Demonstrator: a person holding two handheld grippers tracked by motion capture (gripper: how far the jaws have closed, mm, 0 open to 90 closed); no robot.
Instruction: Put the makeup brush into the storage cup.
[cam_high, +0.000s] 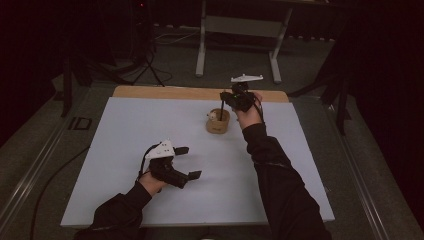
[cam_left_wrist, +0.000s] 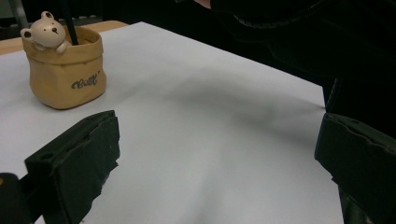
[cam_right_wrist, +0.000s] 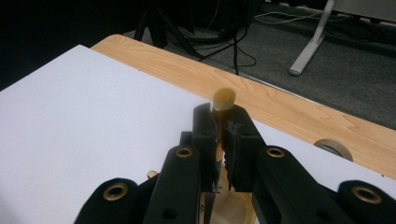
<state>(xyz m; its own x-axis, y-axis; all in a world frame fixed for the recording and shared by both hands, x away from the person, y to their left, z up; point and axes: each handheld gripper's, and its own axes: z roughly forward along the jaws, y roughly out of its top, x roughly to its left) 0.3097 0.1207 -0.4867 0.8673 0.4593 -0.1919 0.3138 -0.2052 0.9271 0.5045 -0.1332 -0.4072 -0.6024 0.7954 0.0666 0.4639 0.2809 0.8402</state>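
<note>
So the right gripper (cam_high: 226, 100) is clamped tight on a thin dark pencil (cam_high: 221, 109) with a tan eraser end (cam_right_wrist: 223, 99), held upright right over the pot, lower end down inside it. The pot (cam_high: 218, 122) is a little tan ceramic bag-shaped holder (there's a bear (cam_left_wrist: 45, 31) peeking over the rim). The left gripper (cam_high: 187, 162) sits well apart, near the front, jaws spread wide with nothing between them. All on a white sheet (cam_high: 150, 130) over a wooden table (cam_high: 150, 92), dark room, grey floor behind.
</note>
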